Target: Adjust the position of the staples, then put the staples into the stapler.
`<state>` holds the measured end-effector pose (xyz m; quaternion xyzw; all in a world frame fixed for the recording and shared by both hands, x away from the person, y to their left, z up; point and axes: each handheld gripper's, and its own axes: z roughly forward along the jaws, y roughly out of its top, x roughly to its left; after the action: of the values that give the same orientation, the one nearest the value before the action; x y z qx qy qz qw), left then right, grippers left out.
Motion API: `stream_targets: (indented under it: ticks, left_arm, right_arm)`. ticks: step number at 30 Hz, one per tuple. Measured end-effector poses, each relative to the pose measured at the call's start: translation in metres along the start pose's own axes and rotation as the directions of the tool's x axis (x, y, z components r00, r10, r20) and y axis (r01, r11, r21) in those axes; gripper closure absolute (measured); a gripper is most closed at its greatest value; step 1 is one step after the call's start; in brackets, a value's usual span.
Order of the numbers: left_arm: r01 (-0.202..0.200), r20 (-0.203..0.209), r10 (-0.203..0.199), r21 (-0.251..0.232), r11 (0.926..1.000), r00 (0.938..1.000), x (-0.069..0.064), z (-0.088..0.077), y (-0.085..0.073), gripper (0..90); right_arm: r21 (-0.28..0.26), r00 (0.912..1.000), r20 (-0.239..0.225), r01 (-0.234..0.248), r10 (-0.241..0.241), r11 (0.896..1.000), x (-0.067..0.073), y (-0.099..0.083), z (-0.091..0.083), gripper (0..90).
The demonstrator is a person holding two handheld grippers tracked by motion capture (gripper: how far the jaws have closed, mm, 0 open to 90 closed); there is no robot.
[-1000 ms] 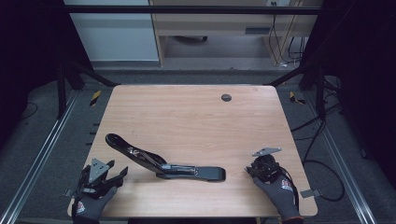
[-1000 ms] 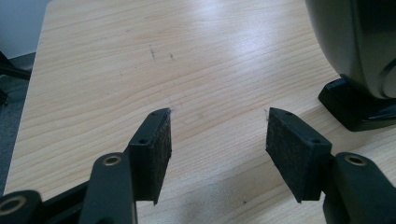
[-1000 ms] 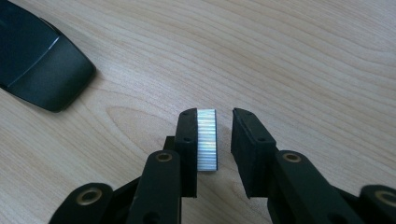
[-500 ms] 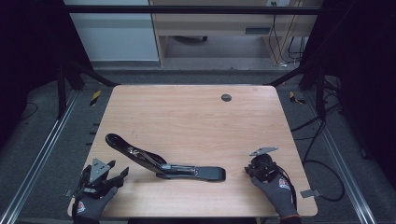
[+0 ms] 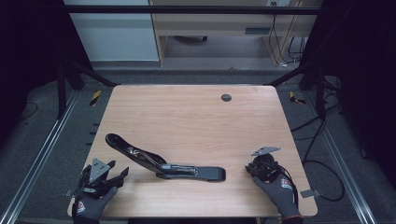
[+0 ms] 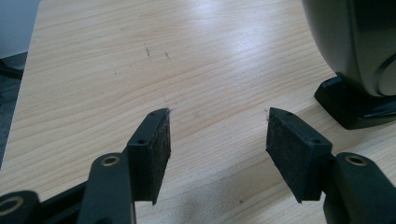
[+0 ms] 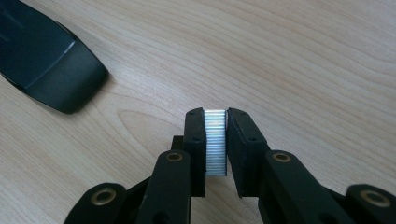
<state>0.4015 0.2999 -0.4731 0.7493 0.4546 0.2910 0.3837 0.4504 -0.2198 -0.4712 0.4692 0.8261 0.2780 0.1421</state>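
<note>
Pinching a strip of staples (image 7: 215, 142) between its pads, the right gripper (image 7: 215, 116) has just been closing down, and the shiny ribbed block now sits squeezed upright between both black jaws, so that grab looks done to me. Compared with a second ago the hand itself hasn't really gone anywhere, it's parked at the near right edge of the table (image 5: 187, 112), and only the jaws tightened. Over on the near left, the left gripper (image 6: 217, 123) is spread wide with nothing between its pads, just bare wood, with the stapler's (image 5: 163, 164) dark end looming right beside it. That long black stapler lies open across the front middle of the table, between the two hands. My guess: staples are secured, so loading them into the open stapler comes next, with the left one steadying it.
</note>
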Motion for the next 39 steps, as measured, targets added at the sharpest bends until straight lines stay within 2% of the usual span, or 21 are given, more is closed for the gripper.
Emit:
stream_targets:
  ticks: [4, 6, 8, 13, 15, 23, 24, 27, 37, 39]
  left_arm:
    - [0.001, 0.003, -0.001, 0.000, 1.0000, 1.0000, 0.000, 0.000, 0.000, 39.6]
    - [0.002, 0.004, -0.002, 0.002, 1.0000, 1.0000, 0.000, 0.000, 0.000, 39.6]
    - [0.002, 0.004, -0.002, 0.002, 1.0000, 1.0000, 0.000, 0.000, 0.000, 39.6]
    - [0.003, 0.010, -0.003, 0.005, 1.0000, 0.9999, 0.000, 0.001, -0.001, 39.6]
    - [0.007, 0.010, -0.007, 0.004, 1.0000, 0.9999, 0.001, 0.002, -0.001, 39.6]
    - [0.010, 0.011, -0.010, 0.005, 0.9999, 0.9999, 0.001, 0.002, -0.001, 39.6]
    - [0.009, 0.010, -0.009, 0.006, 0.9999, 0.9999, 0.001, 0.002, -0.001, 39.6]
    - [0.008, 0.008, -0.008, 0.007, 0.9999, 0.9999, 0.001, 0.002, -0.001, 39.6]
    - [0.015, 0.011, -0.015, 0.010, 0.9998, 0.9998, 0.001, 0.003, -0.001, 39.5]
    - [0.017, 0.011, -0.017, 0.009, 0.9998, 0.9998, 0.001, 0.003, -0.001, 39.6]
  right_arm:
    - [-0.022, 0.9999, -0.006, 0.014, -0.014, 1.000, 0.001, 0.001, -0.004, 78.4]
    - [-0.036, 0.9990, -0.001, 0.045, -0.045, 0.998, 0.000, 0.002, -0.005, 78.4]
    - [-0.048, 0.9986, -0.006, 0.052, -0.053, 0.997, 0.000, 0.003, -0.007, 78.4]
    - [-0.096, 0.9976, -0.039, 0.052, -0.056, 0.994, 0.002, 0.008, -0.015, 78.4]
    - [-0.110, 0.9962, -0.046, 0.069, -0.075, 0.992, 0.002, 0.010, -0.019, 78.4]
    - [-0.142, 0.9917, -0.055, 0.108, -0.117, 0.984, 0.011, 0.020, -0.029, 78.4]
    - [-0.149, 0.9877, -0.059, 0.135, -0.145, 0.980, 0.014, 0.024, -0.032, 78.4]
    - [-0.159, 0.9829, -0.069, 0.158, -0.171, 0.975, 0.018, 0.031, -0.038, 78.4]
    - [-0.190, 0.9737, -0.102, 0.182, -0.204, 0.965, 0.024, 0.054, -0.045, 78.4]
    - [-0.196, 0.9685, -0.115, 0.195, -0.221, 0.961, 0.026, 0.059, -0.044, 78.4]
